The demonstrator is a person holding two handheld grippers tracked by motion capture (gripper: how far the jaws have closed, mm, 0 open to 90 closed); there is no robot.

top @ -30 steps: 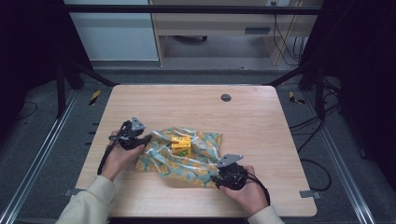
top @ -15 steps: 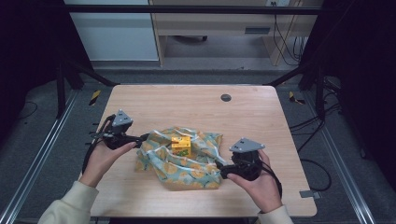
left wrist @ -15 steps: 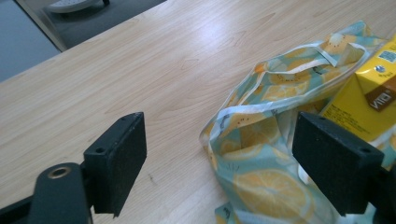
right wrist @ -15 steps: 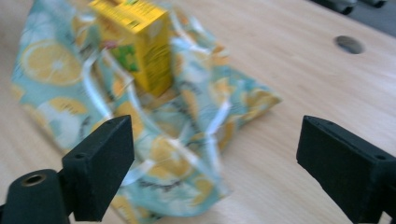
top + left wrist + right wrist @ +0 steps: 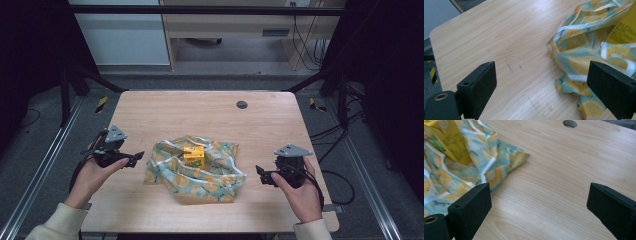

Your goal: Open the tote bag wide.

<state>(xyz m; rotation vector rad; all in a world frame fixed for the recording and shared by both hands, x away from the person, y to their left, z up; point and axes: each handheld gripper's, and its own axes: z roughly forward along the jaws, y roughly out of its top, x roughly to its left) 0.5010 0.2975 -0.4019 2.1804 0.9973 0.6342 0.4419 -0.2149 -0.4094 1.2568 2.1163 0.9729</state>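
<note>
Overhead light falls evenly on the counter (image 5: 165,115); the room beyond its edges is dim to black. Faint sheen crosses the wood in both gripper views. Near jaws are soft, the high view grainy.

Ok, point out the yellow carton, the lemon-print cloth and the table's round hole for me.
yellow carton (image 5: 193,155), high view, its front face.
lemon-print cloth (image 5: 210,181), high view, a fold near its middle.
round hole (image 5: 242,104), high view, its centre.
</note>
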